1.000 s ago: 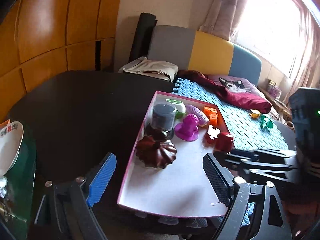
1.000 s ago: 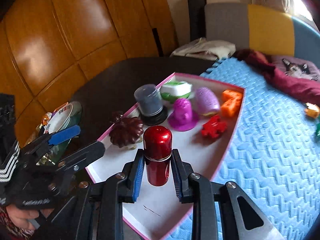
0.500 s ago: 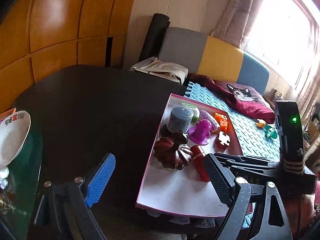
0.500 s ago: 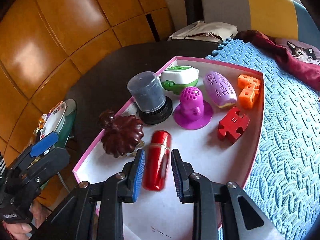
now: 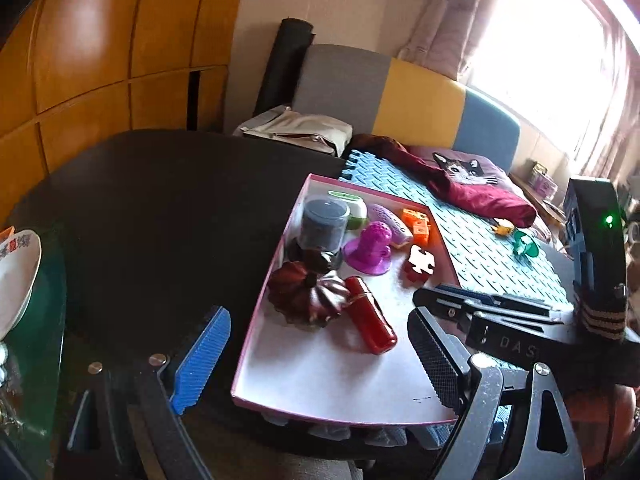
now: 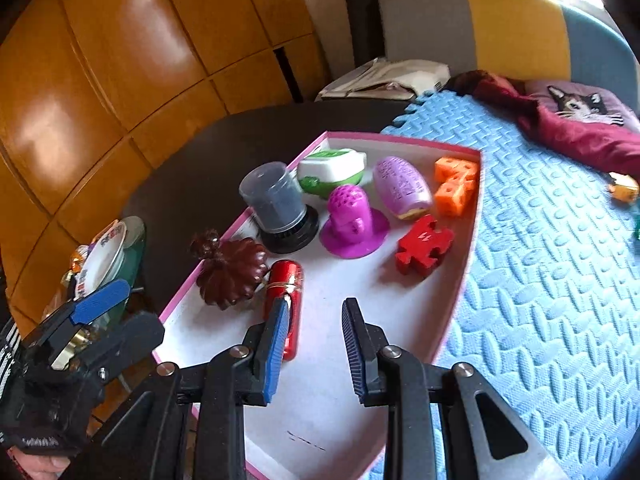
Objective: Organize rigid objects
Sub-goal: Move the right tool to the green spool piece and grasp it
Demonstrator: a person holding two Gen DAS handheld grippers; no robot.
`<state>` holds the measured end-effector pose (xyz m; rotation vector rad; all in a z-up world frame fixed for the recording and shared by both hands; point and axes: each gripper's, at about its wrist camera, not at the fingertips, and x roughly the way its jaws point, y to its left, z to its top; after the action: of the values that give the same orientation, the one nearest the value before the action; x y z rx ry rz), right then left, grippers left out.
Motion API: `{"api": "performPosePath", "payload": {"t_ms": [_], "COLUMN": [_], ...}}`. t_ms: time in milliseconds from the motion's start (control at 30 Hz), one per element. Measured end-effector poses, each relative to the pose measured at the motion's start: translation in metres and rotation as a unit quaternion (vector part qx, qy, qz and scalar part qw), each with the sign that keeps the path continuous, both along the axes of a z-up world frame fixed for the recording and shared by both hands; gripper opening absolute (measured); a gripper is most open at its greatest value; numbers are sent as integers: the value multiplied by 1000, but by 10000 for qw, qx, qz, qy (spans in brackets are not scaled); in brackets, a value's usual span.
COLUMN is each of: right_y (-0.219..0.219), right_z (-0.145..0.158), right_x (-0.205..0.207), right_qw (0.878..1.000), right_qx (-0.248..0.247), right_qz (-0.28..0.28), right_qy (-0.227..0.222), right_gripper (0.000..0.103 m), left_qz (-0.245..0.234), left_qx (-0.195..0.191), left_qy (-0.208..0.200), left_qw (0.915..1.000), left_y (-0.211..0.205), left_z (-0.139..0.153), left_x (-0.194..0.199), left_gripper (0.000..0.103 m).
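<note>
Red and metallic, the small cylinder (image 6: pixel 285 300) lies on its side on the white floor of the pink-edged tray (image 6: pixel 460 292), touching the dark brown pumpkin-shaped mold (image 6: pixel 230 276), a little left of the middle of the right wrist frame. Your right gripper (image 6: pixel 316 344) points down at the tray from the lower centre; its jaws stand apart and hold nothing, the blue pad just beside the cylinder. Your left gripper (image 5: pixel 320 356) hovers low over the near tray edge, jaws wide apart, also empty.
</note>
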<state>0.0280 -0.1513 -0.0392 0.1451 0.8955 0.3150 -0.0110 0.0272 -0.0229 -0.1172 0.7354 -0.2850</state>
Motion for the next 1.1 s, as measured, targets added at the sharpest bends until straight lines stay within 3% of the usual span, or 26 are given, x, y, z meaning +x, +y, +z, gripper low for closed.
{"api": "performPosePath", "payload": {"t_ms": [367,867,1100], "right_y": [-27,-98,-144], "right_z": [19,11,2], "right_x": [-14,-29,-40], "right_qw": [9968,9922,9858], "right_qx": [-498,-509,-578], "right_qz": [-422,-1090,-1563], "right_qy": [-453,-334,-212], "right_gripper": [29,30,36], "left_qz": [-229,-736,-1140], "left_qx": [84,262,303], "left_qy": [42,18,45], "left_qw": [9997,9969,9930], "left_y": [-20,-75,-115], "left_z": [3,14,18], "left_x": [-2,-8,-10], "left_gripper": [91,91,94]}}
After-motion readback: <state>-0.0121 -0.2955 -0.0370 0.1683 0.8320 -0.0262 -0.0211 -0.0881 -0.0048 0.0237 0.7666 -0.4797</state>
